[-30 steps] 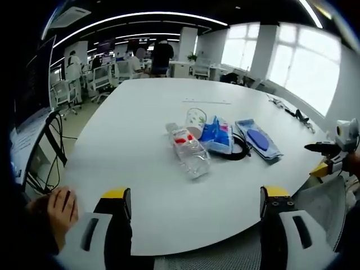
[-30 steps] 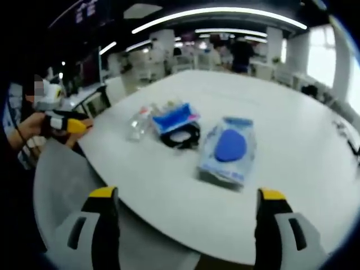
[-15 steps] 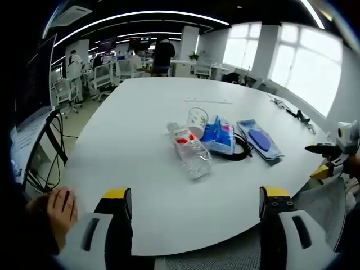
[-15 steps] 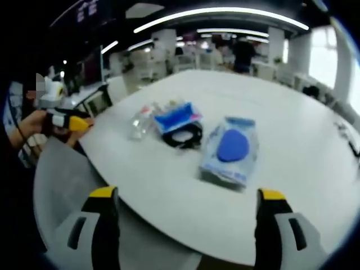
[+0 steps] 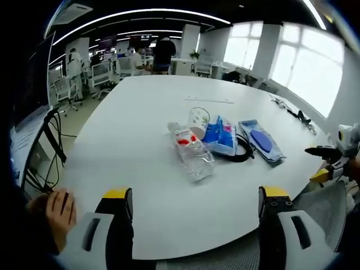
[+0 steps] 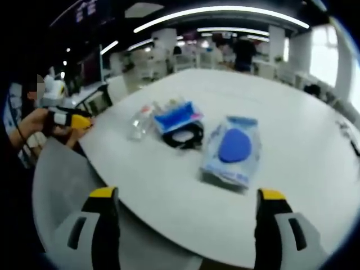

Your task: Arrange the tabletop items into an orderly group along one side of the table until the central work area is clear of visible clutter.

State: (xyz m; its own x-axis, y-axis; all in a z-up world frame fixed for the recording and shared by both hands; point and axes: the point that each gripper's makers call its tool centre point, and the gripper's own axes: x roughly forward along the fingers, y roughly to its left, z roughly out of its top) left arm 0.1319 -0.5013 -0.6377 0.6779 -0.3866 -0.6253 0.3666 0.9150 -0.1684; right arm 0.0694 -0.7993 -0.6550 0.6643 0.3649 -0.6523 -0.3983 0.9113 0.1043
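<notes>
A: Left gripper view. Left tongs (image 5: 191, 209) spread wide, nothing between the jaws, held off the near edge of the white table (image 5: 140, 112). The clutter sits as one cluster near mid-table: clear plastic bottle (image 5: 192, 153) lying on its side, red label; paper cup (image 5: 197, 121) tipped over just behind it; blue pouch (image 5: 220, 136) touching the bottle's far side; black cable coil (image 5: 243, 151) partly under the pouch; flat blue packet (image 5: 261, 140) just beyond. Right tongs (image 5: 326, 160) visible at the view's right edge, off the table.

B: Handling?

A: Judgement only. The bottle looks empty or nearly so: light, thin-walled, round, likely to roll. Take it across the body, mid-length. The cup is light and crushable; pinch one wall at the rim, gently.

B: Right gripper view?

A: Right tongs (image 6: 185, 216) also spread wide, gripping nothing, short of the table edge. Flat blue packet (image 6: 232, 151) nearest; black cable coil (image 6: 183, 136) just beside it, with the blue pouch (image 6: 177, 117) overlapping its far side; bottle (image 6: 139, 122) further left. Left tongs (image 6: 73, 120) at far left, in a hand (image 6: 35, 126).

B: Packet and cable?

A: The packet looks soft and slick, lying flat; grip an edge. The cable is limp; take several loops together. No item is grouped at a side yet.
</notes>
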